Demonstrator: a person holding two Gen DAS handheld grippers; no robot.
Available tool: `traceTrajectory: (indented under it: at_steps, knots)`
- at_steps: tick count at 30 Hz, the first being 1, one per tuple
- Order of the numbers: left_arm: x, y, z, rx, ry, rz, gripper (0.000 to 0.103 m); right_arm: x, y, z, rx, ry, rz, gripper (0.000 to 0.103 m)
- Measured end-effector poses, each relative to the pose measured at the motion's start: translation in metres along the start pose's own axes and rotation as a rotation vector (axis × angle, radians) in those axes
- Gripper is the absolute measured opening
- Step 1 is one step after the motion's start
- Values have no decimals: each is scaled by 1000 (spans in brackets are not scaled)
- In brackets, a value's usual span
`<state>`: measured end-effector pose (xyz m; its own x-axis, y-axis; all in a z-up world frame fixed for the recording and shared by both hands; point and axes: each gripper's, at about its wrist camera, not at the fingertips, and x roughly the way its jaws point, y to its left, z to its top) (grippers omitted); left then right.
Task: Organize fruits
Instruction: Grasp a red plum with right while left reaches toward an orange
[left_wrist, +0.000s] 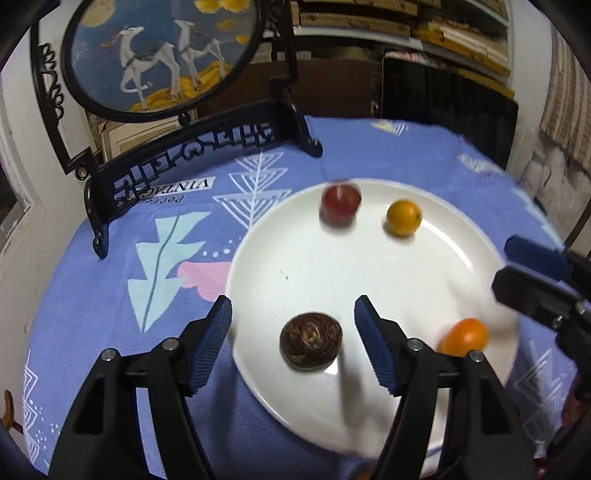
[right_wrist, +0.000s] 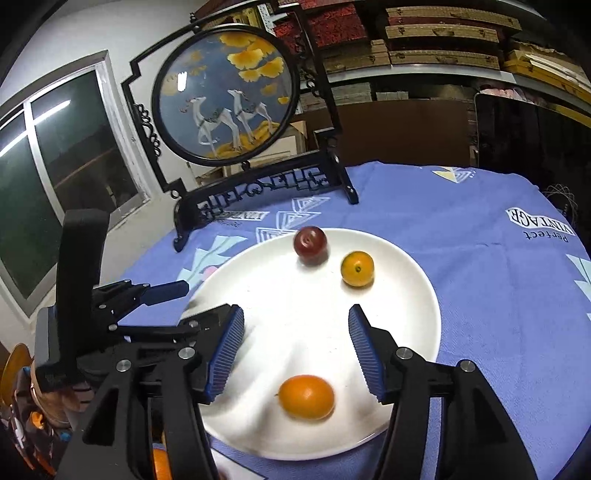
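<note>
Four fruits are sitting on the white plate (left_wrist: 461, 236). I'm hovering my left hand-held gripper (left_wrist: 293, 321) spread wide around the dark brown fruit (left_wrist: 311, 340), and my right hand-held gripper (right_wrist: 295, 328), equally wide, over the orange kumquat (right_wrist: 306, 397). The red fruit (right_wrist: 310, 245) and yellow-orange fruit (right_wrist: 357, 268) are waiting at the far rim. Next, I reckon, I'm lowering and closing gently.

Dim indoor light, strong fisheye bending at edges, motion blur, soft glare on the white plate (left_wrist: 369, 406).

One plate (left_wrist: 369, 273), four fruits: two oranges (left_wrist: 403, 217), one red (left_wrist: 340, 201), one brown (left_wrist: 311, 340).
</note>
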<state>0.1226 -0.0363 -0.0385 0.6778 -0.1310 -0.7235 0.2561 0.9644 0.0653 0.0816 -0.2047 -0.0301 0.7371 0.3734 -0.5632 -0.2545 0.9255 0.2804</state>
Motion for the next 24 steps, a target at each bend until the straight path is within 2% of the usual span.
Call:
traceTrajectory:
  at_steps: [2, 4, 7, 11, 16, 21, 24]
  knots:
    - [-17, 1, -1, -9, -33, -18, 71, -13, 5, -1, 13, -23, 7, 69]
    - [-42, 1, -13, -9, -80, -54, 84, -25, 8, -7, 9, -27, 29, 71]
    - [-64, -6, -40, 40, -80, -108, 85, -45, 15, -29, -67, 11, -26, 71]
    - [-84, -18, -75, 109, -53, -136, 85, -80, 14, -65, -151, 72, -93, 71]
    - [-117, -36, -130, 263, -33, -214, 85, -122, 15, -118, -240, 161, -131, 72]
    - [-121, -32, -166, 280, 24, -235, 85, -130, 20, -165, -294, 267, -114, 72]
    - [-114, -26, -173, 250, 60, -213, 85, -121, 21, -172, -291, 282, -118, 72]
